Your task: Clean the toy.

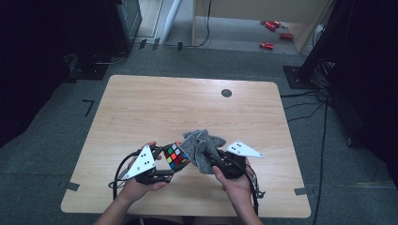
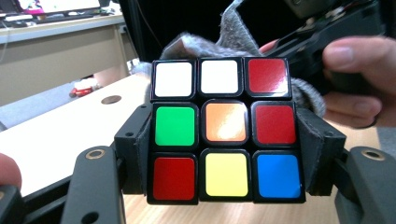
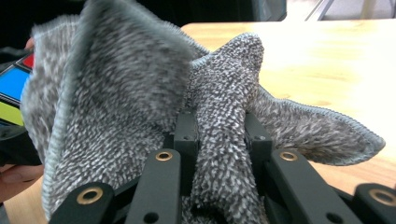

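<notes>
While I hold both things just above the near part of the table (image 1: pixel 141 101), I start with my left side. My left gripper (image 1: pixel 165 174) pinches the puzzle cube (image 1: pixel 175 156) on two sides, with the pads flat on its middle row. In the left gripper view the cube (image 2: pixel 226 130) faces me square, with white, white and red on the top row. It is hard and stiff, so it will not squash. It looks light to me. Its stickers are shiny, so I think it could slip or twist if I only held a corner. Flat sides are the best place to hold it. A cube has no long side, so it points no special way. In the high view it sits a bit tilted, with one corner toward the cloth.

Next comes the grey cloth (image 1: pixel 202 149), touching the cube's right side. My right gripper (image 1: pixel 210 157) has its jaws pressed together on a bunched fold of it (image 3: pixel 224 154). The cloth is soft, fluffy and floppy, and it weighs very little, I think. It cannot break. I can grab it anywhere, but a thick fold holds best. It stands up from my jaws and flops out at both sides.
</notes>
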Action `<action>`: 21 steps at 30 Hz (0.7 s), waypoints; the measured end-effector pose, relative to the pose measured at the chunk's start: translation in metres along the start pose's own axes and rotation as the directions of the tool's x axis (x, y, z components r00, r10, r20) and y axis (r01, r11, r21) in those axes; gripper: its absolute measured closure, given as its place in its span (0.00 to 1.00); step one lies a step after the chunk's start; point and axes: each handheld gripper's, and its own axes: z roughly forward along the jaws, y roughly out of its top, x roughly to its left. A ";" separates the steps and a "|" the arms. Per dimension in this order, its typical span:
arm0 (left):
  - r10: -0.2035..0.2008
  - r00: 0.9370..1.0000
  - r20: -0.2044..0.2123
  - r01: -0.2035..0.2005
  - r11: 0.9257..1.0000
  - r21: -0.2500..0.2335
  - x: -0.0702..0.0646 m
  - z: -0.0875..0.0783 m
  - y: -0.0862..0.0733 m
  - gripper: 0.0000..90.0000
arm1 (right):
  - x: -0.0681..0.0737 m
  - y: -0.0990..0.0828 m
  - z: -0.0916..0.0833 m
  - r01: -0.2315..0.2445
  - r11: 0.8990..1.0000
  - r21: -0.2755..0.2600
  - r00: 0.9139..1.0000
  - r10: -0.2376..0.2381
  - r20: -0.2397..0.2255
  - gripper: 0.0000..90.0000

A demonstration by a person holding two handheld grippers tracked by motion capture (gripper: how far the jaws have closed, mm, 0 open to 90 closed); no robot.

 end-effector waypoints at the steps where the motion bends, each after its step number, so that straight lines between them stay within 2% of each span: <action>1: 0.007 1.000 -0.004 -0.007 1.000 0.011 0.000 0.001 -0.001 0.38 | 0.000 0.002 -0.003 -0.003 1.000 -0.017 1.000 0.003 -0.001 0.82; 5: 0.025 1.000 0.010 -0.025 0.998 0.050 -0.005 0.010 -0.005 0.38 | 0.014 0.011 -0.016 0.033 0.995 -0.091 0.998 -0.037 -0.041 0.82; 7: 0.000 0.998 0.059 -0.004 0.999 0.054 -0.008 0.015 -0.004 0.38 | 0.025 0.014 -0.020 0.059 0.991 -0.124 0.995 -0.068 -0.073 0.81; 8: -0.007 0.997 0.079 0.003 0.999 0.053 -0.010 0.016 -0.003 0.38 | 0.031 0.015 -0.021 0.075 0.989 -0.131 0.993 -0.086 -0.079 0.81; 11: -0.016 0.995 0.095 0.013 0.999 0.041 -0.013 0.017 0.000 0.38 | 0.040 0.014 -0.020 0.102 0.987 -0.122 0.989 -0.114 -0.090 0.81; 14: -0.029 0.996 0.087 0.027 0.999 0.021 -0.009 0.011 0.002 0.38 | 0.032 0.010 -0.016 0.058 0.993 -0.103 0.993 -0.069 -0.098 0.81; 15: -0.035 0.996 0.078 0.034 0.999 0.014 -0.008 0.010 0.002 0.38 | 0.028 0.008 -0.014 0.060 0.994 -0.093 0.994 -0.068 -0.083 0.81; 16: -0.040 0.997 0.070 0.040 0.999 0.011 -0.005 0.008 0.003 0.38 | 0.025 0.006 -0.011 0.082 0.993 -0.083 0.995 -0.087 -0.052 0.81; 18: -0.059 0.996 0.065 0.060 0.998 -0.010 0.000 0.004 0.003 0.38 | 0.018 0.002 -0.006 0.113 0.993 -0.027 0.993 -0.113 0.018 0.81; 20: -0.074 0.996 0.056 0.076 0.997 -0.032 0.004 0.001 0.003 0.38 | 0.008 -0.002 -0.002 0.088 0.996 0.029 0.995 -0.089 0.033 0.81; 21: -0.069 0.996 0.048 0.070 0.997 -0.029 0.006 0.000 0.003 0.38 | 0.005 -0.003 -0.001 0.075 0.997 0.034 0.996 -0.077 0.042 0.81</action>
